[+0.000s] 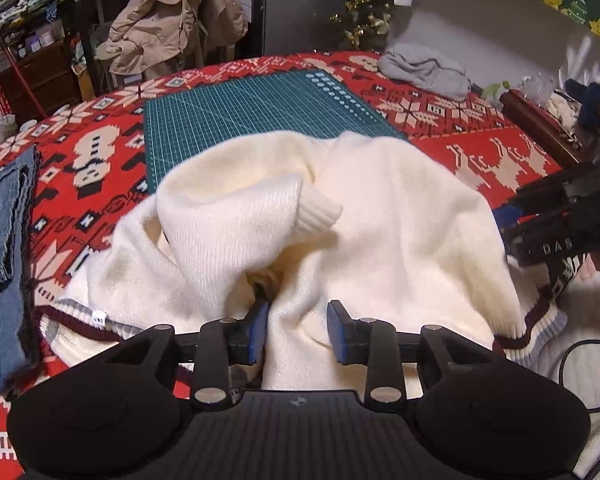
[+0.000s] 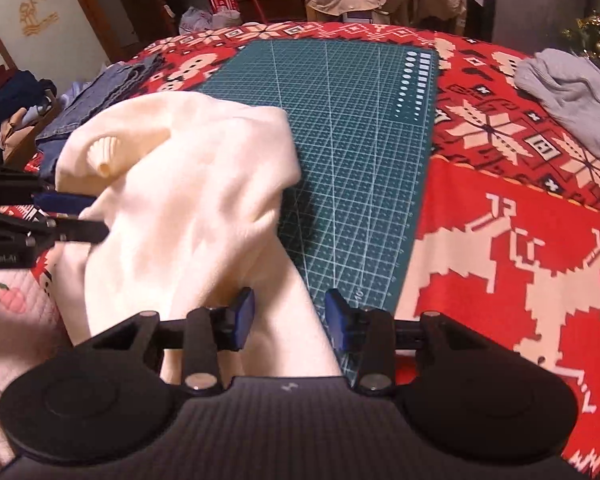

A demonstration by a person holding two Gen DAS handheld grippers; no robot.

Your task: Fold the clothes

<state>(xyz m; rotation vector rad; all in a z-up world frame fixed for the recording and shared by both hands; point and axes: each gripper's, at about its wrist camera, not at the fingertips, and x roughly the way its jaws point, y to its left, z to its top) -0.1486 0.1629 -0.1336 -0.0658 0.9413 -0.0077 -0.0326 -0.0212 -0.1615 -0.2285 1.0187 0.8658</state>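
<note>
Where left view shows jeans (image 1: 4, 240), sweater (image 1: 300, 240) (cream) bunched

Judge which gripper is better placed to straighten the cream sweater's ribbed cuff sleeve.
Probably left. The left gripper hangs open just below the ribbed cuff; the right gripper straddles the cream sweater's near edge, farther from it.

— What colours am I getting on my feeds?

— My cream sweater (image 1: 380, 216) shows a maroon and pale blue striped hem. The blanket (image 1: 480, 152) is red with cream snowflakes, snowmen and reindeer. A teal cutting mat (image 2: 360, 160) carries a pale grid.

— Anything else?

— Blue denim jeans (image 1: 4, 240), a grey garment (image 2: 572, 96), blue gripper pads (image 2: 246, 320).
</note>
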